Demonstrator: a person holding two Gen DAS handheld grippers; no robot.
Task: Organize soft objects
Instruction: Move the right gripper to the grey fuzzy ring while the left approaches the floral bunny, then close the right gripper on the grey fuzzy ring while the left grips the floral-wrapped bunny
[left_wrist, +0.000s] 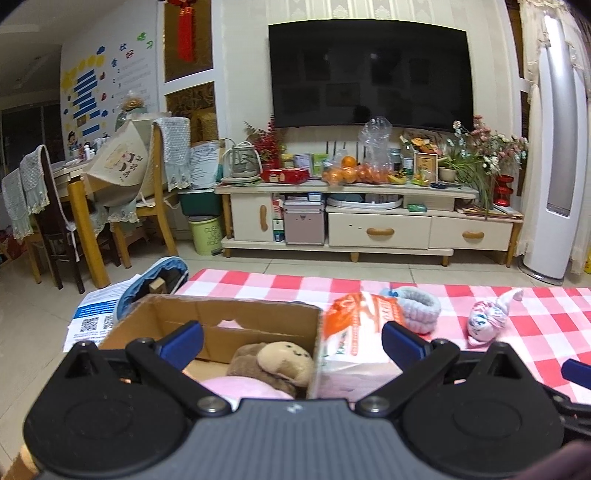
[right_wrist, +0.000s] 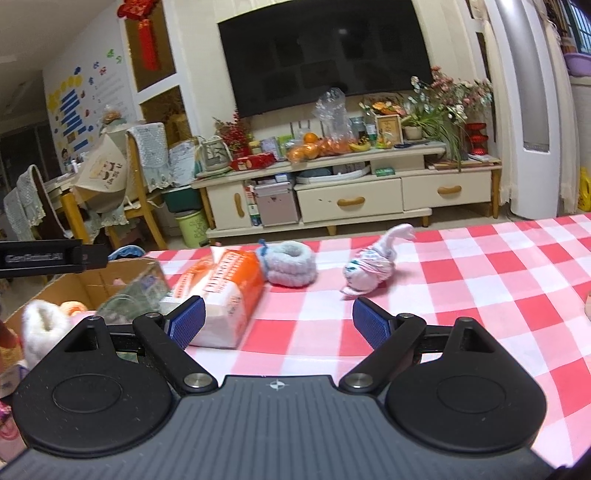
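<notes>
A cardboard box (left_wrist: 225, 325) stands at the left end of the red-and-white checked table (right_wrist: 480, 280). In it lie a brown plush monkey (left_wrist: 280, 363) and a pink soft item (left_wrist: 236, 387). My left gripper (left_wrist: 291, 341) is open and empty, over the box's right wall. An orange-and-white tissue pack (right_wrist: 225, 291) lies beside the box; it also shows in the left wrist view (left_wrist: 354, 332). A pale blue fluffy band (right_wrist: 291, 264) and a pink-white knotted cloth (right_wrist: 369, 267) lie farther back. My right gripper (right_wrist: 279, 321) is open and empty, above the cloth just right of the pack.
In the right wrist view the box (right_wrist: 92, 284) also holds a white fluffy item (right_wrist: 44, 325). Beyond the table is tiled floor, a TV stand (left_wrist: 369, 221) with clutter, chairs (left_wrist: 155, 192) at the left and a tall white air conditioner (left_wrist: 557, 147) at the right.
</notes>
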